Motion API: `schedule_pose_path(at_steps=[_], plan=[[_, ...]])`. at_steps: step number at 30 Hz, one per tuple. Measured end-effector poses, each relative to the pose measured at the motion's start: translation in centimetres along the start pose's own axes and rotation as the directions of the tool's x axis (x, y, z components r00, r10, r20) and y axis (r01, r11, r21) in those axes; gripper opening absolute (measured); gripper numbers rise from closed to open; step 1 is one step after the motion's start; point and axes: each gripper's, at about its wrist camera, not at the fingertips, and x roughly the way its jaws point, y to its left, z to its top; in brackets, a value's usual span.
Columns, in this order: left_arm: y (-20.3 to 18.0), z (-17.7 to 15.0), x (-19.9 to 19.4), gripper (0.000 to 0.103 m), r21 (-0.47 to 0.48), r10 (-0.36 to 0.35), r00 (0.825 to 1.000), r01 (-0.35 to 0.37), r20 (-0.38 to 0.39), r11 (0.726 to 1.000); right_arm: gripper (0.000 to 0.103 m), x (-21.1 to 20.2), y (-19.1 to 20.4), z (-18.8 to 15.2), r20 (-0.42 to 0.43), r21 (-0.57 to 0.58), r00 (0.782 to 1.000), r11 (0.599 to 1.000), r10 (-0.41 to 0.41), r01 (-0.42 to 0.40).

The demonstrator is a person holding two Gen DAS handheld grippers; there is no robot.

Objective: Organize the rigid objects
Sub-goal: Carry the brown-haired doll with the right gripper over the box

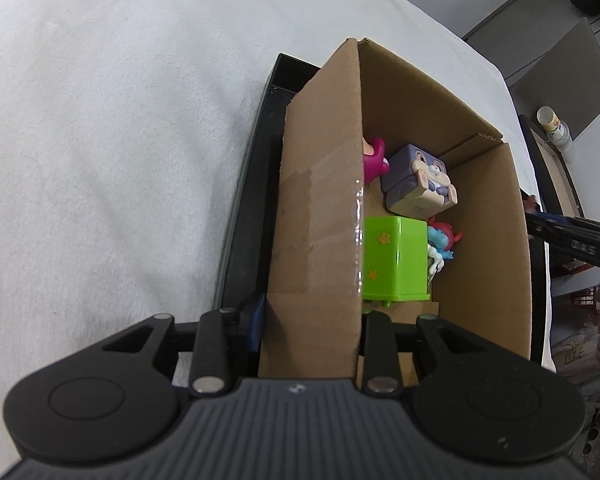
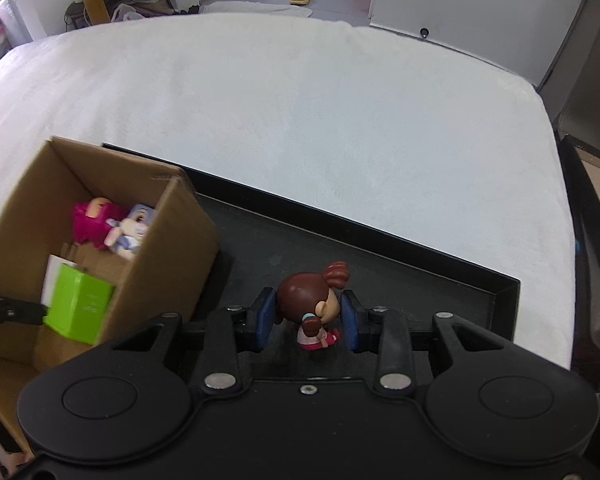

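Note:
A cardboard box (image 1: pixel 316 208) stands in a black tray (image 1: pixel 248 184) on a white cloth. Inside lie a green cube (image 1: pixel 396 260), a grey rabbit cube toy (image 1: pixel 420 184), a pink toy (image 1: pixel 374 160) and a small blue figure (image 1: pixel 440 244). My left gripper (image 1: pixel 312 320) is shut on the box's near wall, one finger outside, one inside. In the right wrist view the box (image 2: pixel 172 240) is at the left, with the green cube (image 2: pixel 80 304) in it. My right gripper (image 2: pixel 308 320) has its blue pads on both sides of a brown-haired girl figurine (image 2: pixel 312 304) on the tray (image 2: pixel 380 264).
The white cloth (image 2: pixel 320 120) covers the table beyond the tray. A dark chair (image 2: pixel 588 240) stands at the table's right edge. Slippers and a shelf are on the floor far behind. A bottle (image 1: pixel 554 128) stands on a ledge at the right.

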Motion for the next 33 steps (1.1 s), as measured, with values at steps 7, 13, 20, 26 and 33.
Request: schedule_pose_path(at_steps=[7,13,20,26,33], plan=[[0.1,0.1,-0.2,0.030,-0.005,-0.003,1.000,0.003,-0.002,1.000,0.035,-3.8,1.9,0.5,0.044,-0.024,0.999,0.999,0.027,-0.026],[-0.2,0.0,-0.6,0.031,0.008,-0.002,1.000,0.002,-0.013,1.000,0.035,-6.5,3.7,1.2,0.085,-0.041,0.994,0.997,0.064,-0.061],[0.0,0.1,-1.2,0.032,0.007,-0.007,1.000,0.007,-0.010,1.000,0.035,-7.6,5.9,2.2,0.100,-0.072,0.988,0.991,0.118,-0.111],[0.4,-0.1,-1.5,0.032,0.000,-0.014,1.000,0.014,-0.018,1.000,0.035,-7.3,8.5,2.1,0.076,-0.121,0.984,0.981,0.163,-0.153],[0.7,-0.1,-1.8,0.033,-0.005,-0.022,1.000,0.022,-0.021,1.000,0.035,-6.2,11.1,1.5,0.019,-0.157,0.979,0.967,0.203,-0.198]])
